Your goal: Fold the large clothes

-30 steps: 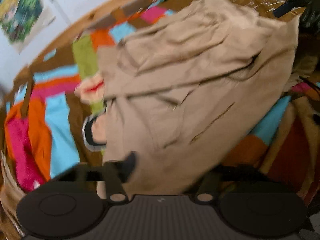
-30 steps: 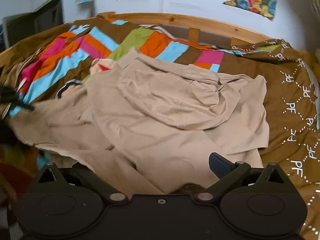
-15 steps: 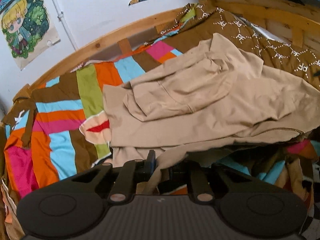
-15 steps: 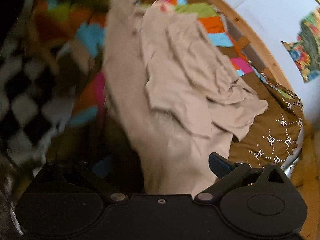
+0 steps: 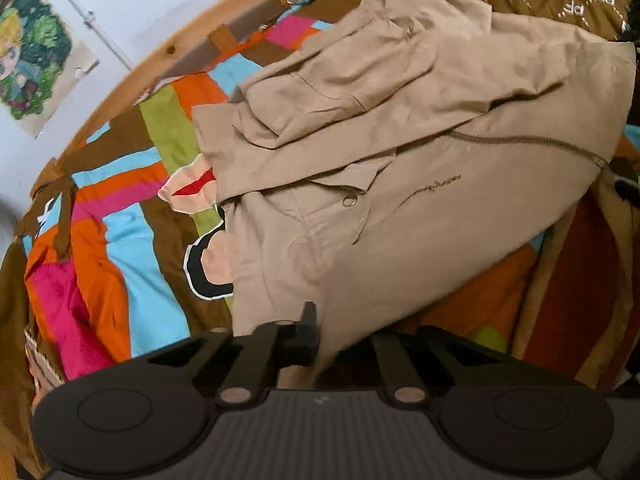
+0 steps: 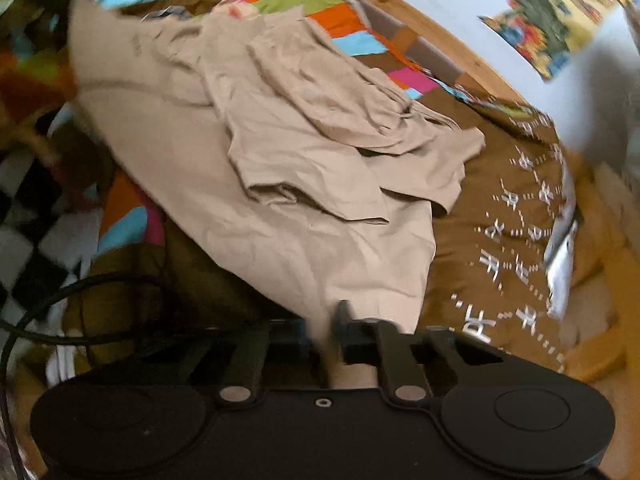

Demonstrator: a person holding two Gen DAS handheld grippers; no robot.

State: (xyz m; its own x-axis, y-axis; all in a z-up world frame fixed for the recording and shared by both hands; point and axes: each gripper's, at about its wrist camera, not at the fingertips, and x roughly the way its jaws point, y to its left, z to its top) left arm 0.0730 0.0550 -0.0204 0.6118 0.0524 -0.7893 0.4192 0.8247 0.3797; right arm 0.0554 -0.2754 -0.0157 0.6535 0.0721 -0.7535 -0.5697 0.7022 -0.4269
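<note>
Stretching between both pinching grippers, beige trousers point(image 5: 420, 208) hang over bedspread point(image 5: 132, 240).

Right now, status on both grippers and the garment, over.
Left gripper shut on beige garment edge. Right gripper shut on another edge. Garment rumpled, partly folded on patchwork bedspread. Black cable near right gripper.

Patchwork quilt point(image 5: 132, 248), wooden bedframe point(image 5: 168, 50), posters point(image 6: 552, 20)

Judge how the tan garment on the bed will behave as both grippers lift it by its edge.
Likely floppy: the tan garment creases and drapes over the patchwork bedspread. It probably sags between the left gripper and right gripper. Its loose upper layers may slide.
</note>
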